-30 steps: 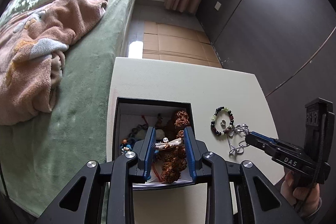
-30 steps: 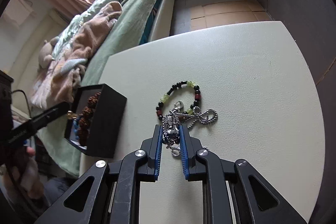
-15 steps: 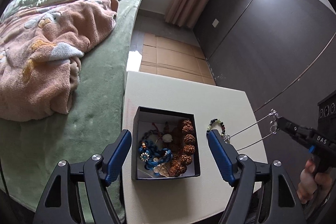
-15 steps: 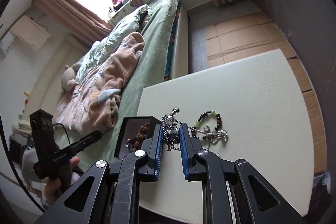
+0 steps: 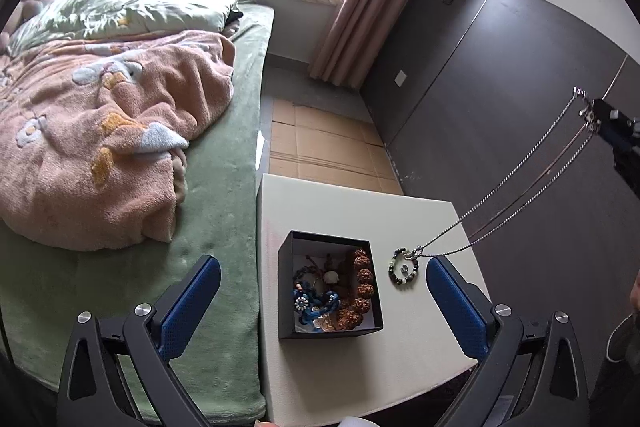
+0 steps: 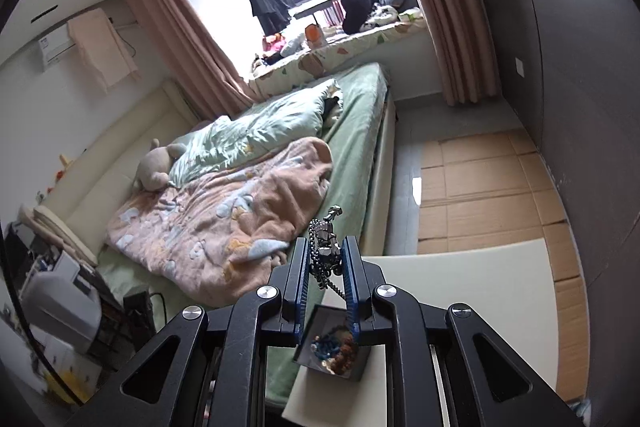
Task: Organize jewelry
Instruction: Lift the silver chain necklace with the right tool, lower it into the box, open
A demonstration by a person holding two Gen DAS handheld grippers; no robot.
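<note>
Writing nowhere legible. Right gripper (image 6: 326,259) clamped on thin silver chain necklace (image 5: 516,187), stretched taut from beaded bracelet (image 5: 403,269) beside black square box (image 5: 330,289); left gripper (image 5: 323,301) spread wide, empty.

Mostly cut off by the frame edge: right claw (image 5: 591,115) in the left wrist view. Hidden behind claw fingers (image 6: 352,291): part of the black box (image 6: 332,367). Too small to tell: trinket inside the bead bracelet (image 5: 404,270).
</note>
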